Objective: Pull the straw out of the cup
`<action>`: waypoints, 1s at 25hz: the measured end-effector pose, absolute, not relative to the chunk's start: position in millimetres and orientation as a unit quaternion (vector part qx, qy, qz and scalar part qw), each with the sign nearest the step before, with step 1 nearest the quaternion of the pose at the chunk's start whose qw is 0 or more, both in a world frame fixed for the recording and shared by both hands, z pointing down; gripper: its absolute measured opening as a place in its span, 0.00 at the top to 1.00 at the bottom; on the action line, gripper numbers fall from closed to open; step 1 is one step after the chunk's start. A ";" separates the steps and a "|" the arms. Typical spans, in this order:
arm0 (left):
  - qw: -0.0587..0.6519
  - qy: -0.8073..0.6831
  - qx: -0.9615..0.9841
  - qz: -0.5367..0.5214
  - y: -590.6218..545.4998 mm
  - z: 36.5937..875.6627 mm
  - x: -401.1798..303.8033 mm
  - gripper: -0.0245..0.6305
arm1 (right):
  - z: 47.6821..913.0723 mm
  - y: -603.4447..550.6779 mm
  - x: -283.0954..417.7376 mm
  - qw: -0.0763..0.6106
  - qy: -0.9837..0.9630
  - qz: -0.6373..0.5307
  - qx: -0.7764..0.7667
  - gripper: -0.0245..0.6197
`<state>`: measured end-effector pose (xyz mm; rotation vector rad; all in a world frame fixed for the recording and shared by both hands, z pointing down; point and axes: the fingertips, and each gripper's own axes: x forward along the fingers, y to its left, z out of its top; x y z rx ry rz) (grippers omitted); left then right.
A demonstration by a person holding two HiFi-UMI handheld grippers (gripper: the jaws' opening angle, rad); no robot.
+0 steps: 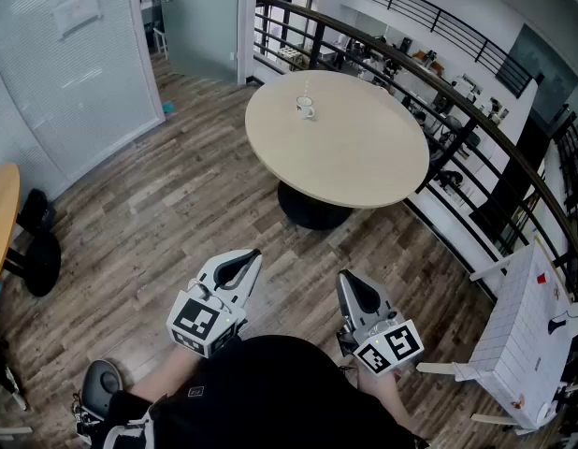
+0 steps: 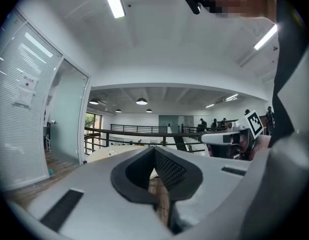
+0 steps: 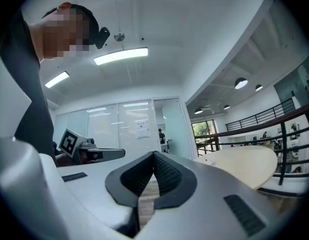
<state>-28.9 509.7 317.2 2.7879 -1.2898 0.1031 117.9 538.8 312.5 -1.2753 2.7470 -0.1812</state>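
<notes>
A small white cup [image 1: 306, 108] with a straw in it stands near the far edge of a round beige table [image 1: 354, 152], well ahead of me. Both grippers are held close to the person's body, far short of the table and pointing level toward it. My left gripper [image 1: 252, 255] has its jaws together with nothing between them, and so does my right gripper [image 1: 344, 276]. In the left gripper view the shut tips [image 2: 154, 149] meet, with the cup [image 2: 111, 153] tiny beyond them. In the right gripper view the cup [image 3: 208, 159] sits on the table [image 3: 244, 166], right of the tips [image 3: 154, 154].
Wood-plank floor [image 1: 177, 204] lies between me and the table. A dark railing [image 1: 439, 87] curves behind and to the right of it. A glass partition [image 1: 74, 73] stands at left, near a black chair base [image 1: 41, 260]. A white folded stand [image 1: 518, 335] is at right.
</notes>
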 end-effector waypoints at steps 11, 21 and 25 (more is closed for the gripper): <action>0.051 -0.418 0.907 0.029 509.0 331.1 -58.7 0.95 | 319.3 530.1 81.4 0.060 0.913 -0.081 -0.395 0.93; 0.068 -0.440 0.894 0.041 520.3 355.2 -155.0 0.95 | 340.7 521.1 -21.2 0.061 0.924 -0.107 -0.363 0.93; 0.077 -0.439 0.895 0.040 518.3 357.7 -181.4 0.95 | 342.2 523.9 -51.5 0.048 0.925 -0.114 -0.359 0.93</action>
